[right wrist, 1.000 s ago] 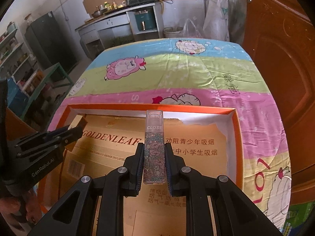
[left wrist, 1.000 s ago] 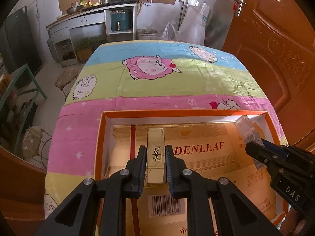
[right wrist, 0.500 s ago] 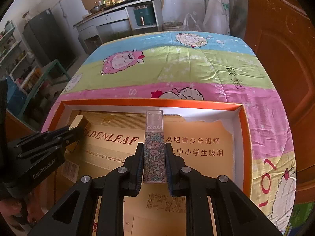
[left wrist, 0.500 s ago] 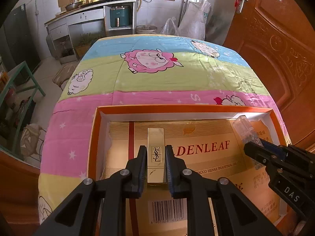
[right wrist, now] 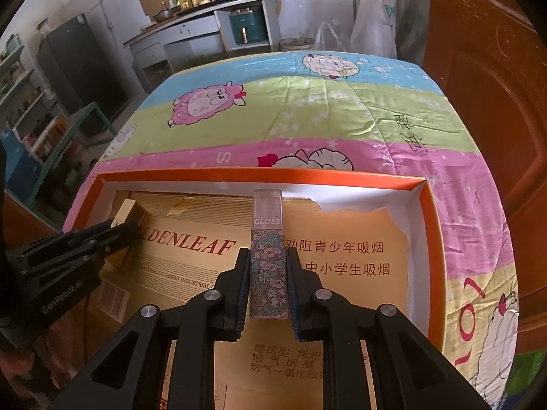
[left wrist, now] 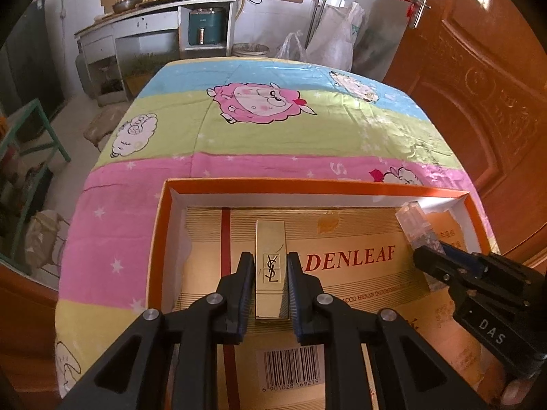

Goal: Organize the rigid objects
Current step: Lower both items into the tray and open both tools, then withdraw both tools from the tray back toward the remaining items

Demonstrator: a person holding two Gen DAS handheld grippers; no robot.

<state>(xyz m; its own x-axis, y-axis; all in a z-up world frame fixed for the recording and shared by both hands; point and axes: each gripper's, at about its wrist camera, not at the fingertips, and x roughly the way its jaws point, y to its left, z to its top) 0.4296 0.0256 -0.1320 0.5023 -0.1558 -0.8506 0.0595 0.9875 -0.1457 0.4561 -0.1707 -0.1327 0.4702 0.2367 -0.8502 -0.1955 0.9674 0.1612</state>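
Observation:
My left gripper (left wrist: 270,263) is shut on a gold lipstick case (left wrist: 269,246) with a logo on its face, held over the left part of an orange-rimmed box (left wrist: 307,184). My right gripper (right wrist: 266,259) is shut on a floral lip gloss tube (right wrist: 267,239) with a clear cap, over the box's (right wrist: 259,173) middle. In the left wrist view the right gripper (left wrist: 430,259) and its gloss tube (left wrist: 415,222) show at the right. In the right wrist view the left gripper (right wrist: 119,230) and gold case (right wrist: 131,210) show at the left.
The box floor is lined with flattened gold cardboard (left wrist: 348,263) printed with red letters. The box sits on a striped sheep-pattern cloth (left wrist: 273,130) covering a table. A brown wooden door (left wrist: 485,102) stands close on the right; a kitchen counter (left wrist: 164,10) lies beyond.
Both views have shifted slightly, so the box sits a little lower in frame. Both grippers stay shut on their items over the box.

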